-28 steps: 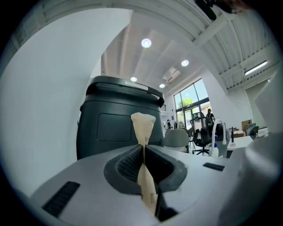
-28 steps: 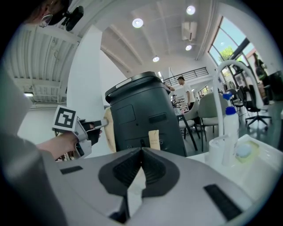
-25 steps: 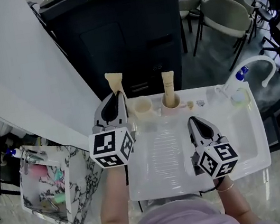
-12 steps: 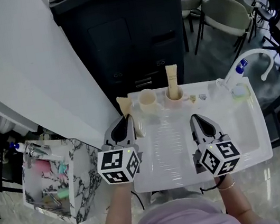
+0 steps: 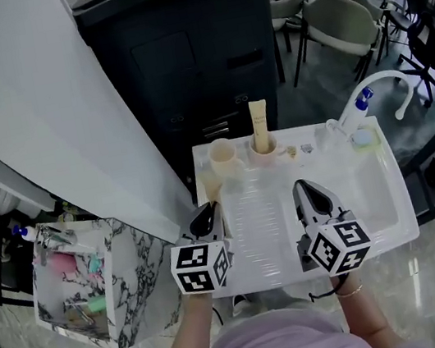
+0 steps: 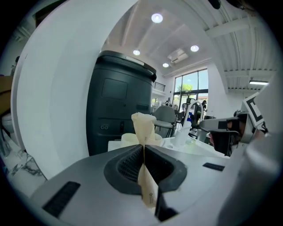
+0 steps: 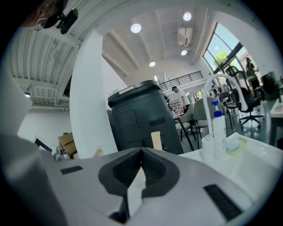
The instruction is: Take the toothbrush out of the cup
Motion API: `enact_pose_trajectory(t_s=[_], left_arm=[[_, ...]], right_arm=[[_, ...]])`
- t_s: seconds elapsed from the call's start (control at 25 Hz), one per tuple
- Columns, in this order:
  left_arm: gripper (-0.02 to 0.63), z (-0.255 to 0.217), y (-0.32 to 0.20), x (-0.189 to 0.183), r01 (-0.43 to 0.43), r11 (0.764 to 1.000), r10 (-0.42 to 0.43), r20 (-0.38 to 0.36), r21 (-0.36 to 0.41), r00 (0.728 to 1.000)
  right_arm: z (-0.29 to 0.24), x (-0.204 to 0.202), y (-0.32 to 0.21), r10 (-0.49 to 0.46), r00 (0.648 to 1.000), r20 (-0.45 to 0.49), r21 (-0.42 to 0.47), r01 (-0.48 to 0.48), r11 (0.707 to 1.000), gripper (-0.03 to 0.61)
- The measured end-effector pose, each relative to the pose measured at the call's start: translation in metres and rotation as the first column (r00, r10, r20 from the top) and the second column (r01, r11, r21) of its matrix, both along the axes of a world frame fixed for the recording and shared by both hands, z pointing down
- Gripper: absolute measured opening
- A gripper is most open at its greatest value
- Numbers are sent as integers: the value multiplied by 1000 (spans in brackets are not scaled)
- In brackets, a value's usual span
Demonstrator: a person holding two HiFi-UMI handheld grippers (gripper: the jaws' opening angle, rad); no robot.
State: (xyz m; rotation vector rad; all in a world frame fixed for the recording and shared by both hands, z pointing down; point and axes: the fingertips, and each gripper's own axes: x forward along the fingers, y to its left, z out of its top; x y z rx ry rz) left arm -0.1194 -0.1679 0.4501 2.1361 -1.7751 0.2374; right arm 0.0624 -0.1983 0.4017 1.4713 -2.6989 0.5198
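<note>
Nearest the person, the left tool (image 5: 206, 213) is closed tight on the toothbrush (image 6: 143, 128). This is a flat cream piece standing upright between the ribbed pads, its flared top rising above the tips and its lower end hanging below them. The tool holds it at the left edge of the white surface (image 5: 372, 200), clear of both cups. Beside it, well apart to the right, the right tool (image 5: 302, 188) hovers over the middle of the surface with its jaws pressed together and nothing between them. Farther on, along the far edge, the left cup (image 5: 222, 156) stands just beyond the held toothbrush. The right cup (image 5: 265, 153) next to it carries a second cream piece (image 5: 259, 120) upright inside. At the far right corner are a curved white tap (image 5: 380, 82) and a blue-capped bottle (image 5: 358, 105). Behind the surface rises a dark cabinet (image 5: 189, 57), with a white wall panel (image 5: 41, 117) to the left and chairs (image 5: 341, 22) to the right. A marble-patterned box (image 5: 114, 295) sits on the floor to the left.
</note>
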Motion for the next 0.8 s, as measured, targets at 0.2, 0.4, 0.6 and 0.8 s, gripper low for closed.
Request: enact_pose_trajectory(t_s=[0.2, 0.4, 0.6, 0.8], left_arm=[[17, 33, 7, 13, -27, 995, 27, 0, -99, 1000], [17, 73, 8, 27, -66, 974, 61, -27, -216, 998], [17, 98, 2, 38, -95, 949, 94, -19, -302, 995], [17, 118, -12, 42, -107, 926, 116, 3, -361, 993]], right_arm=[[-1, 2, 2, 8, 1000, 1, 4, -8, 1000, 3], [0, 6, 1, 20, 1000, -4, 0, -20, 1000, 3], [1, 11, 0, 33, 999, -5, 0, -33, 999, 3], [6, 15, -1, 45, 999, -11, -11, -46, 999, 3]])
